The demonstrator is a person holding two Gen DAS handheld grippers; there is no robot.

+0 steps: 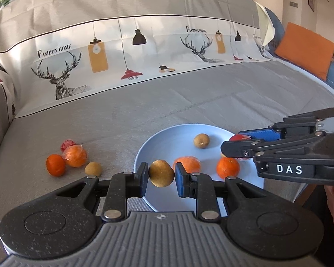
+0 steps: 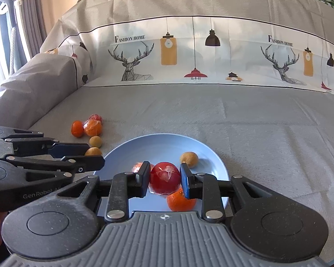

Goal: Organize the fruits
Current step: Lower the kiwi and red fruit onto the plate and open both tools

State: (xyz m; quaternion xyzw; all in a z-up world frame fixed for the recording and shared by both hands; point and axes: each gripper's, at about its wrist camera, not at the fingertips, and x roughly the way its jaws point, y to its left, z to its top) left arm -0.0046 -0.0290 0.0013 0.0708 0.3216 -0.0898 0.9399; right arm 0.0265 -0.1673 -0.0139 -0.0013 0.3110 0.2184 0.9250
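Fruit in both grips above the blue plate

Fruit here looks small, round and light. The brown fruit (image 1: 161, 173) is firm-skinned and probably holds well if pinched across its widest part. The red fruit (image 2: 164, 179) is wrapped in clear film (likely slippery, and soft enough to bruise), so it wants a gentle squeeze at its middle.

The left hand-held gripper (image 1: 161, 179) is clamped on the brown fruit, pads pressing either side, over the near-left rim of the blue plate (image 1: 167, 138), which sits on the grey bed cover (image 1: 189, 102). The right hand-held gripper (image 2: 164, 181) is closed on the red fruit above the plate.

On the plate lie two oranges (image 1: 228, 166), one film-wrapped, and another brown fruit (image 1: 201, 140). Four more fruits (image 1: 74, 155) wait on the cover, left of the plate.
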